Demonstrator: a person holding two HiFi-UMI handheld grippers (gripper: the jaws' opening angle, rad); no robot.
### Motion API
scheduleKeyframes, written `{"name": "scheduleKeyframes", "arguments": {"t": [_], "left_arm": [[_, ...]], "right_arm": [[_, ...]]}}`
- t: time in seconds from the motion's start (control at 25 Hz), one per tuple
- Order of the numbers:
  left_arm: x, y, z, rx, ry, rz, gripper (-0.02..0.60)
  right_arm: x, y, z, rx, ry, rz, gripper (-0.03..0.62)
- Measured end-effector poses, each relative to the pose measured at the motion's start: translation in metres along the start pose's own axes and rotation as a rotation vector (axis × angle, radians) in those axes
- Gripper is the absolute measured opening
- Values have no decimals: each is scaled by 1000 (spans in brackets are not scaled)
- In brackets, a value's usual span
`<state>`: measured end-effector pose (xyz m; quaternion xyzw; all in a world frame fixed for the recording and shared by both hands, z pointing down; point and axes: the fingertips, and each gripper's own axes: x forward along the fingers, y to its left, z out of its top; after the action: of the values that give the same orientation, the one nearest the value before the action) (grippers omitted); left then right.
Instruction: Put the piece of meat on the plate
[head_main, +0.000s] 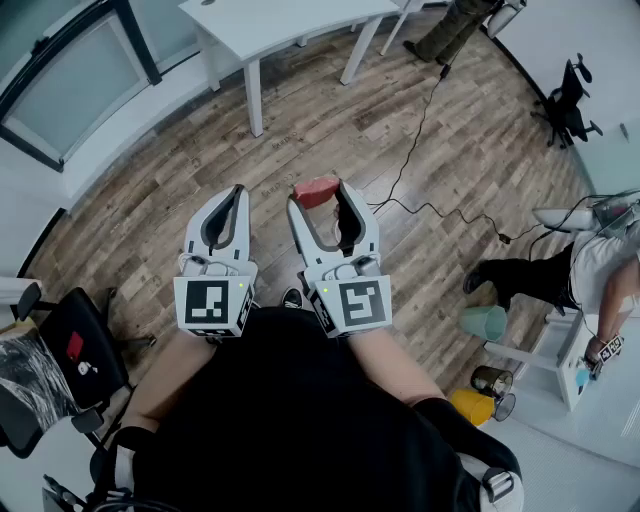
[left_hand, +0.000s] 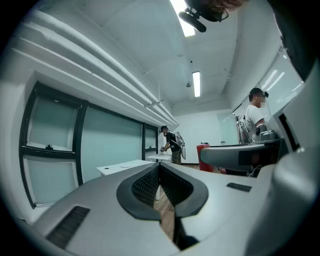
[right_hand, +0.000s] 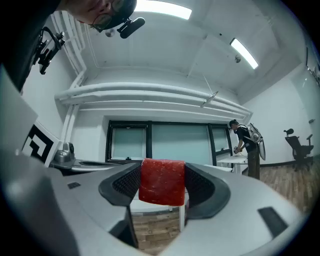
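Right gripper (head_main: 321, 197) gripping the red piece of meat (right_hand: 161, 181) between its pads, holding it level above the wooden floor (head_main: 300, 120), left gripper (head_main: 237, 192) alongside, jaws pressed together, carrying nothing

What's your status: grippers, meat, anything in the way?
Right gripper shut on piece of meat. Left gripper shut, empty. No plate in view yet.

Person (head_main: 600, 265) cut off at right edge, piece of meat (head_main: 316, 189) partly hidden inside the right tool (head_main: 320, 196)
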<state>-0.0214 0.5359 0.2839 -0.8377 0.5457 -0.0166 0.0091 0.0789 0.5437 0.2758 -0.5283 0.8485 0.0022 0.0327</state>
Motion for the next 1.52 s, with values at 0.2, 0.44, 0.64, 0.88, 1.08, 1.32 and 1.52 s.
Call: {"name": "scheduleKeyframes", "arguments": {"t": [0.2,0.44,0.64,0.88,1.08,1.32,1.52], "left_arm": [[1,-6,0,4,9,-2,3],[10,-12,-1,13,10,0,3],[17,-24,0,17,6,11,3],[21,-38,-5,15,4,37,3],[28,-38,-9,17,24,41,3],[44,-26,-25,-11,54,35,3],[70,-3,-30,-30,52,37,3]], "right_arm": [[-2,0,3,7,-12,13,276],[-1,-10,4,8,-28,17,276],[-5,-25,6,41,-43,30,276],[-9,-38,1,28,-37,57,276],[-6,-49,-8,44,-9,53,276],[6,-65,-25,72,24,24,276],[27,-72,-28,51,33,6,276]]}}
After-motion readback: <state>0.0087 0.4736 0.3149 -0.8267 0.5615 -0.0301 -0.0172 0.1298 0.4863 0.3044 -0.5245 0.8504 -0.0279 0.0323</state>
